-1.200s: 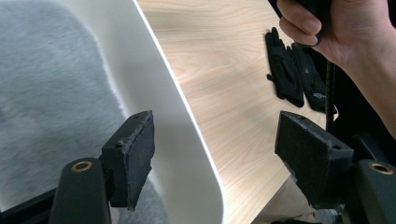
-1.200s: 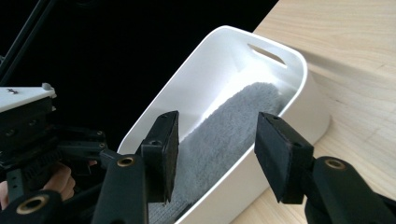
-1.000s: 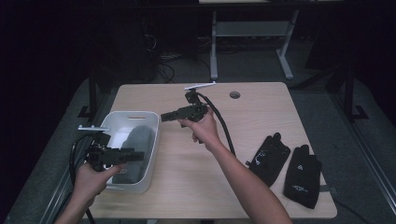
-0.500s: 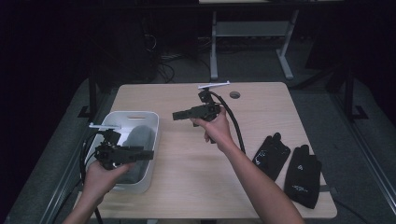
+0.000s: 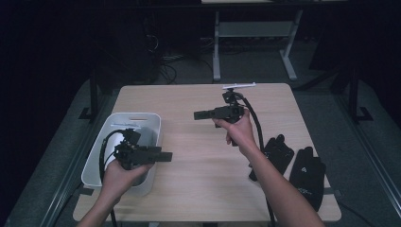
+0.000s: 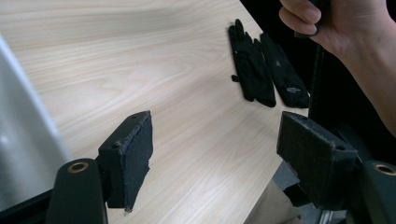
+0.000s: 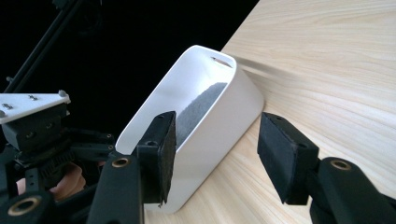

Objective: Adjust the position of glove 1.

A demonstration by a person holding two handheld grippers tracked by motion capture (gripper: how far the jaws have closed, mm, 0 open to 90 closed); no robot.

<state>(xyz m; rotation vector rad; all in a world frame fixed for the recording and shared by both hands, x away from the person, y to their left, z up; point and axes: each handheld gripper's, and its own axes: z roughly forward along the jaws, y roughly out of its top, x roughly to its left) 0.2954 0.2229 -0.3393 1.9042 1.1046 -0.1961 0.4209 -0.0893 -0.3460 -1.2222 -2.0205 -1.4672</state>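
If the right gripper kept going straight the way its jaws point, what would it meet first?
Most likely the white bin: the right gripper, jaws open and empty, points at its near end. It is held above the table, so depth is uncertain.

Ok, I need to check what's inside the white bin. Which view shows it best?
The right gripper view: the white bin shows its inside, holding something grey. High view: the left gripper partly covers it. Left gripper view: just its wall.
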